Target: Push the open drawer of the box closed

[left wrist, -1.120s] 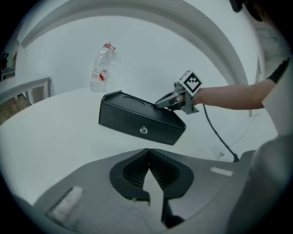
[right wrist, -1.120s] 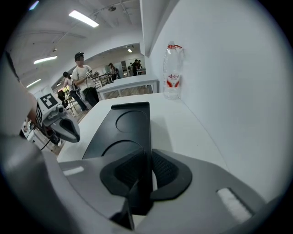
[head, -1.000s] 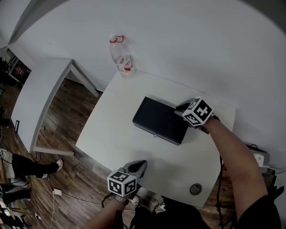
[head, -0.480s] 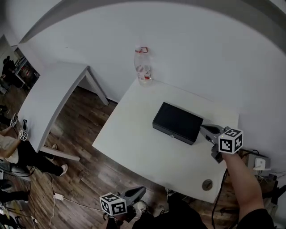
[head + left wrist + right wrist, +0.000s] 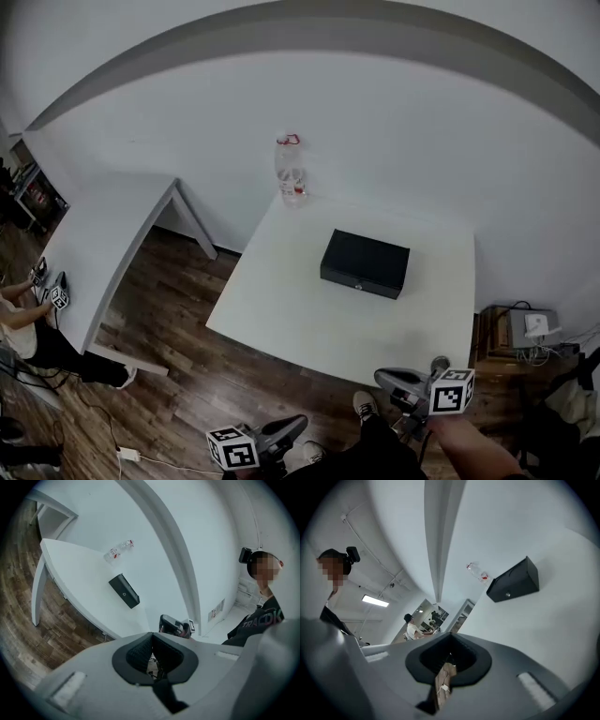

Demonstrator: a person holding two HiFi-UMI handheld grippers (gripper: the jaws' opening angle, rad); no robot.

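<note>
While both hang off the near edge of the white table (image 5: 281, 314), left gripper (image 5: 299, 423) clenched on nothing, right gripper (image 5: 381, 378) likewise pressed together and empty, black box (image 5: 365, 263) well ahead of both, drawer flush, plastic bottle (image 5: 292, 175) beyond it.

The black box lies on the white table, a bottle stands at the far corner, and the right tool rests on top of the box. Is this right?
No. The right tool is not on the box; it is held beyond the near edge of the table, far from the box, as the head view shows. The bottle is as stated.
</note>
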